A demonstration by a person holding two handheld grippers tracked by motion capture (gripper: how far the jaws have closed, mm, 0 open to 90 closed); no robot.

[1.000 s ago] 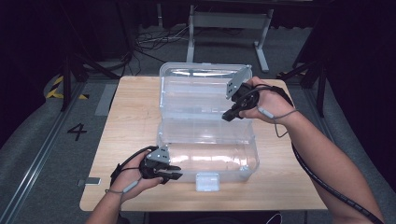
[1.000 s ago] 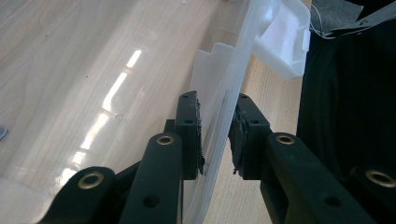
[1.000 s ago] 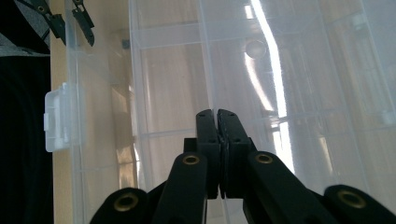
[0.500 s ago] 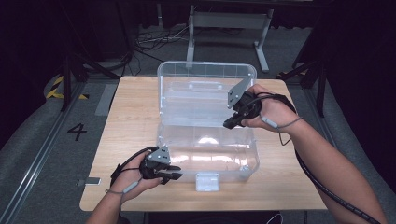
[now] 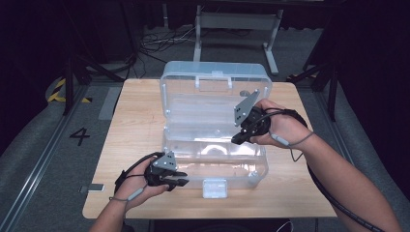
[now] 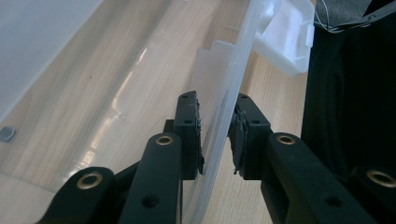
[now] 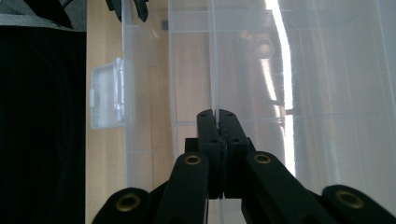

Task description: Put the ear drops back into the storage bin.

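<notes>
Gripping the near left corner of the clear plastic box [image 5: 215, 159], the left gripper [image 5: 180, 182] lies level and low over the wooden table [image 5: 140, 116], its jaws clamped on the front wall [image 6: 223, 116]. A white latch [image 5: 214, 187] hangs from the box's near side. Farther back on the right, the right gripper [image 5: 235, 140] tilts down over the box from a bent wrist, jaws pressed together. Behind it the open lid [image 5: 215, 79] stands up.
</notes>
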